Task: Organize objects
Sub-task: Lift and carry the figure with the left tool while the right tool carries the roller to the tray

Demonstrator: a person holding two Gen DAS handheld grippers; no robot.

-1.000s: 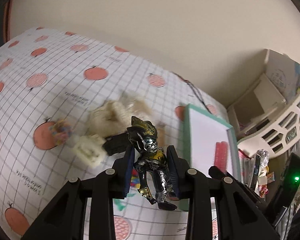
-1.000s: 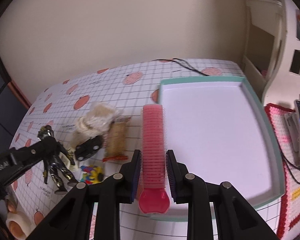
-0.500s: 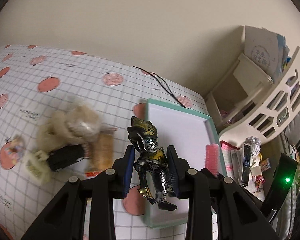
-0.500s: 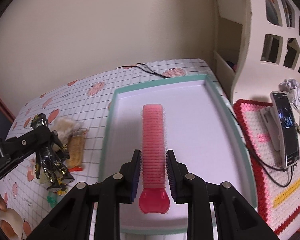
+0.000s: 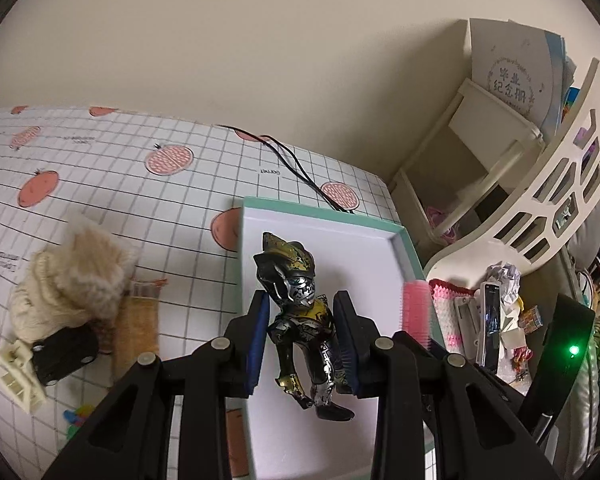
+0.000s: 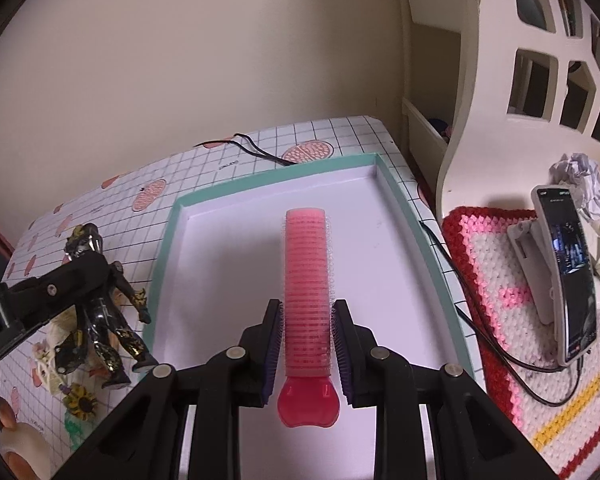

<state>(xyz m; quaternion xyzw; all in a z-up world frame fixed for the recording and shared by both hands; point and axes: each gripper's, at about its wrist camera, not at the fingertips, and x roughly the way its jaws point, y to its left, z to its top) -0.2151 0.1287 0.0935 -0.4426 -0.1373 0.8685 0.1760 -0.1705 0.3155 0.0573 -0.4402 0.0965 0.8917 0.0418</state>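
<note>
1. The left gripper [image 5: 302, 336], low in the left wrist view, is clamped on the armoured figure [image 5: 300, 312], held above the near left part of the tray [image 5: 320, 210].
2. The right gripper [image 6: 306, 340] grips the pink hair roller [image 6: 306, 292] over the tray's white middle.
3. At mid left of the left wrist view lie a woolly bundle [image 5: 68, 280] and a black toy car [image 5: 64, 354].
4. At right, a phone [image 6: 570, 272] leans on a crocheted mat [image 6: 496, 264].
</note>
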